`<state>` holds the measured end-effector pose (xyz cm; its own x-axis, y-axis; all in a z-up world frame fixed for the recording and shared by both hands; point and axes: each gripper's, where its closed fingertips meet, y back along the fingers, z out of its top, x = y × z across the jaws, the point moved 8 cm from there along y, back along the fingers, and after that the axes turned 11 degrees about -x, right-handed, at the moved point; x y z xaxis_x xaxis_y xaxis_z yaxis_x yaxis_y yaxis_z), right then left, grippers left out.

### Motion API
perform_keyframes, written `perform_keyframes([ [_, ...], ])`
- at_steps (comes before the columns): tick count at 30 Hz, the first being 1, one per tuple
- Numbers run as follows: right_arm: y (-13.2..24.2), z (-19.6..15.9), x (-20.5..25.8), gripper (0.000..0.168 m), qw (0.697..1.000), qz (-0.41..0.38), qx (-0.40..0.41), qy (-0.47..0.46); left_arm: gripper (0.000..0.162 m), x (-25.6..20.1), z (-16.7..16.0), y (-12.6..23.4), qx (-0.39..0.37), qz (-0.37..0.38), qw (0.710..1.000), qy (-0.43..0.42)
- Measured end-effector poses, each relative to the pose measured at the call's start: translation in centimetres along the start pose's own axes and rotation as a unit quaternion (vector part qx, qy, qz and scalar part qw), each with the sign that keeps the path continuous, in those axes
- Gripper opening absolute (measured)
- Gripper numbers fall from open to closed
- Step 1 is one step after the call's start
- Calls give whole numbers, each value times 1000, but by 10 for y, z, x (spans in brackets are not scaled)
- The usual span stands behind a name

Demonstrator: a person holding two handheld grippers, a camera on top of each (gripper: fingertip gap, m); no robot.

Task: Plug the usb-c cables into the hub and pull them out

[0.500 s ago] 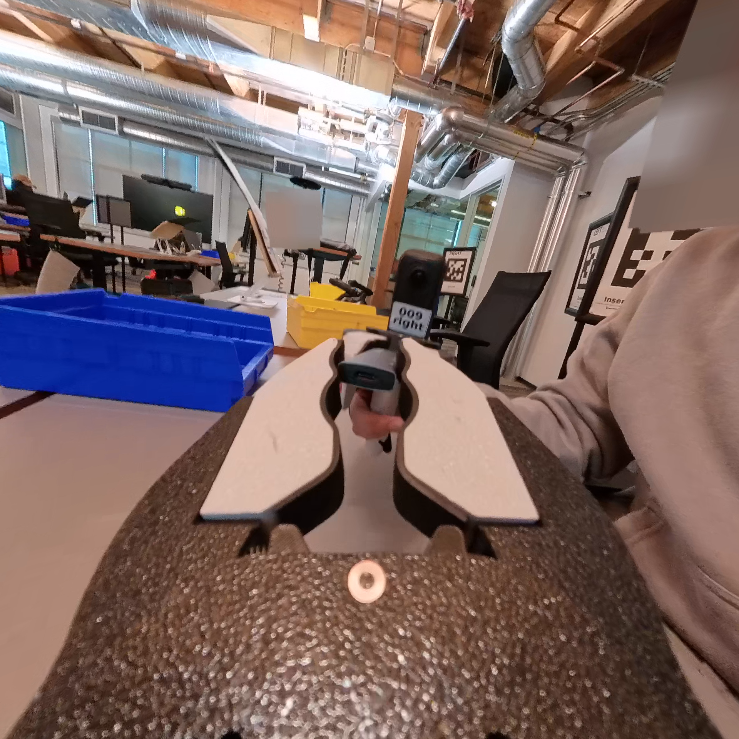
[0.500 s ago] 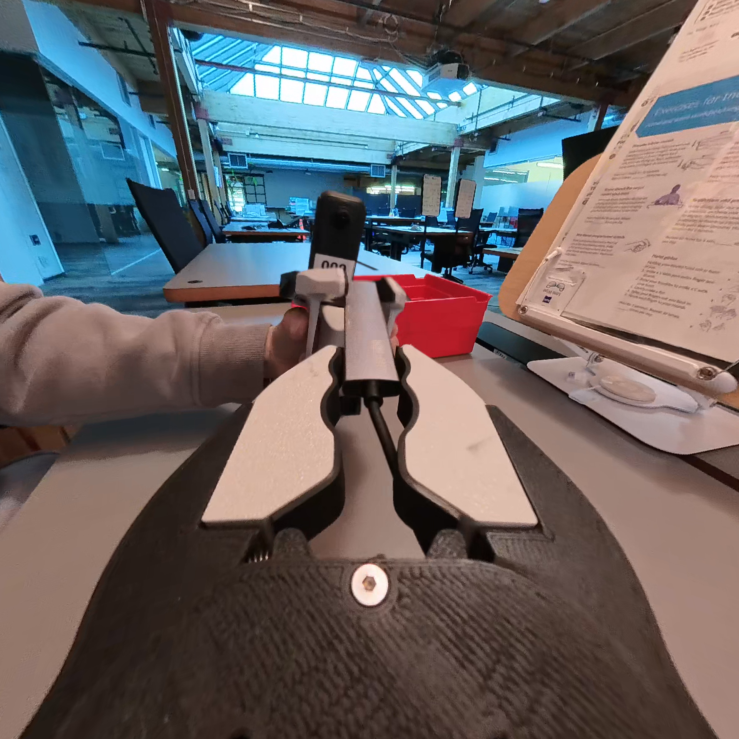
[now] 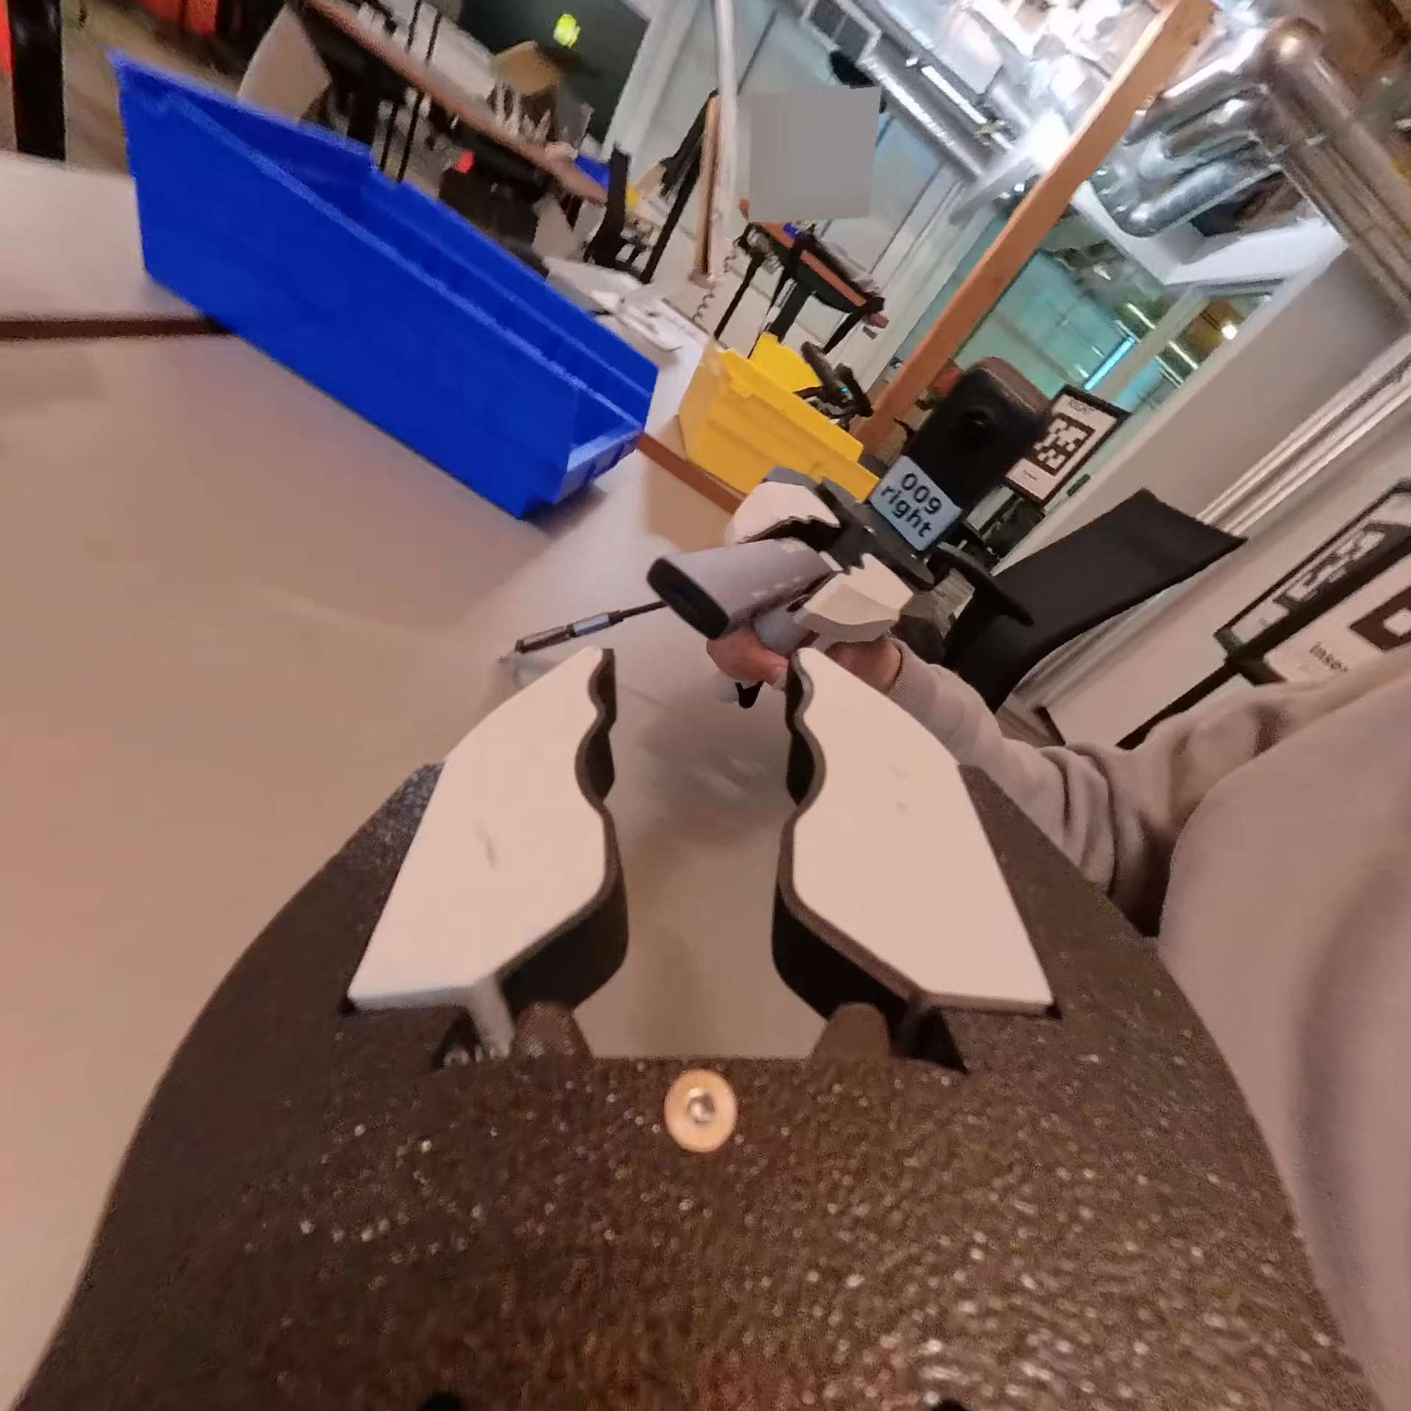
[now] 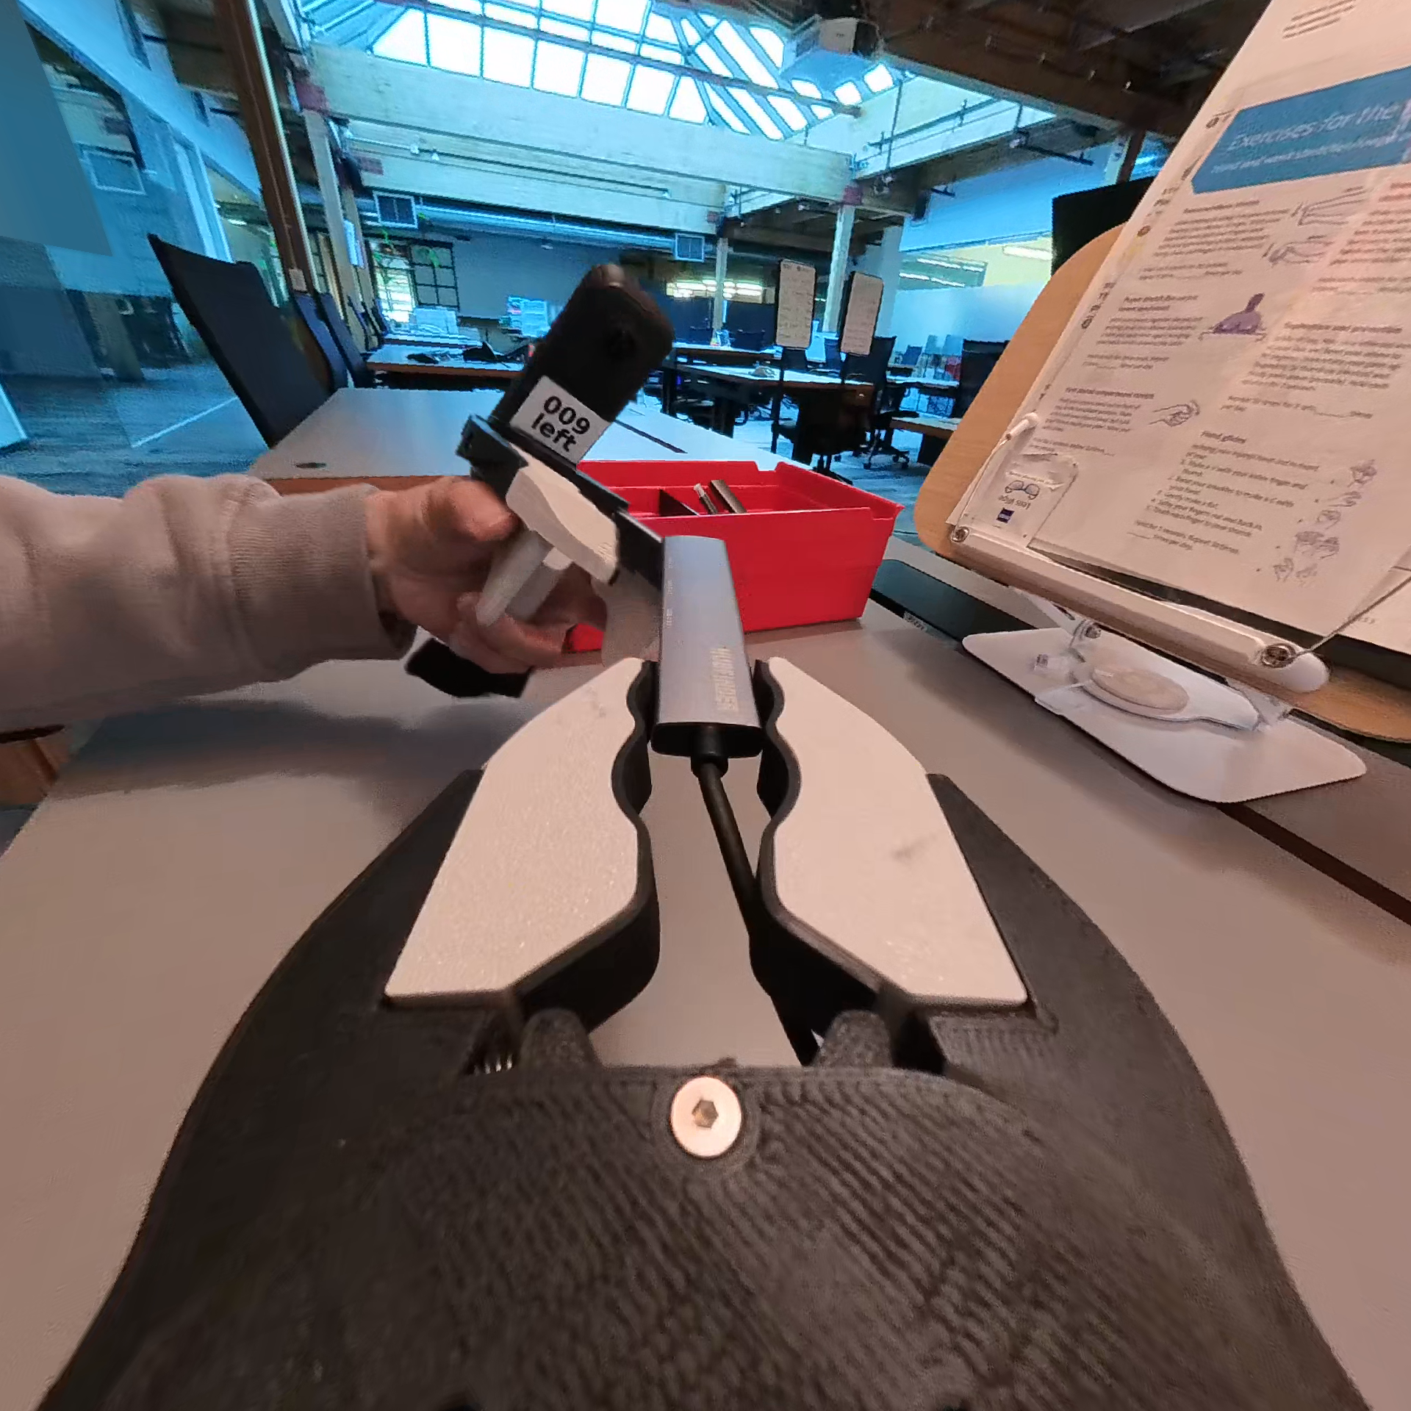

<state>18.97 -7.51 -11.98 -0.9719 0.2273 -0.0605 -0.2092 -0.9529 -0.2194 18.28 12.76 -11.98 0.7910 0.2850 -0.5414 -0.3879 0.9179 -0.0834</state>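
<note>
Evidently pinches the hub (image 4: 699,626) with the right gripper (image 4: 704,676), fingertips pressed against its long flanks near the tail end, at the centre of the right wrist view. Holds it off the table (image 4: 1145,992) with the free end pointing away toward the upper middle, probably to offer the port to the other hand. Lets the hub's own black cord (image 4: 729,824) trail back between the fingers. Looks like a slim bar of brushed grey metal, flat-sided, round-edged, hard and slick, so likely needs a firm squeeze. Meets it with matte grey pads on a pebbled black body.

Spreads the left gripper (image 3: 700,660) wide, with nothing between the pads, at the centre of the left wrist view. Aims near a usb-c cable (image 3: 569,632) just above the left fingertip, apparently lying on the table: thin dark cord, small metallic plug. Suggests a pickup ahead of plugging in. Appears to leave the hub's end port dark and unfilled.

Further out, shows a blue bin (image 3: 366,305) at upper left, a yellow bin (image 3: 756,435) beside it, a red tray (image 4: 794,565) behind the hub, and a document stand (image 4: 1145,725) at right.
</note>
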Motion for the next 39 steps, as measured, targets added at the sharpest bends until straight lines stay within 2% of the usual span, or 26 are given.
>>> perform_keyframes([
  [4, -4, -6, 4, 24, 999, 0, 29, 40, 55, -1, -1, -4, -8, -22, 992, 121],
  [5, -5, -7, 6, 24, 999, 1, 29, 44, 50, 0, -1, -4, -17, -28, 988, 149],
  [6, -6, -7, 7, 24, 999, 3, 23, 45, 40, 3, -2, -5, -20, -14, 984, 177],
  [8, -7, -6, 8, 24, 999, 5, 14, 43, 17, 5, -5, -6, -26, -34, 975, 216],
  [15, -7, -13, 9, 24, 999, -4, -4, 47, 11, 13, -14, -7, -60, -62, 945, 317],
  [24, -9, -19, 8, 24, 999, -14, -42, 6, 9, 21, -22, -8, -93, -71, 931, 347],
  [35, -7, -19, 6, 24, 997, -44, -27, 51, 8, 23, -21, -16, -108, -36, 917, 383],
  [37, -7, -16, 6, 25, 997, -51, -25, 46, 8, 22, -19, -17, -111, -34, 922, 369],
  [39, -7, -17, 5, 25, 997, -60, -24, 35, 13, 22, -17, -17, -110, -4, 939, 325],
])
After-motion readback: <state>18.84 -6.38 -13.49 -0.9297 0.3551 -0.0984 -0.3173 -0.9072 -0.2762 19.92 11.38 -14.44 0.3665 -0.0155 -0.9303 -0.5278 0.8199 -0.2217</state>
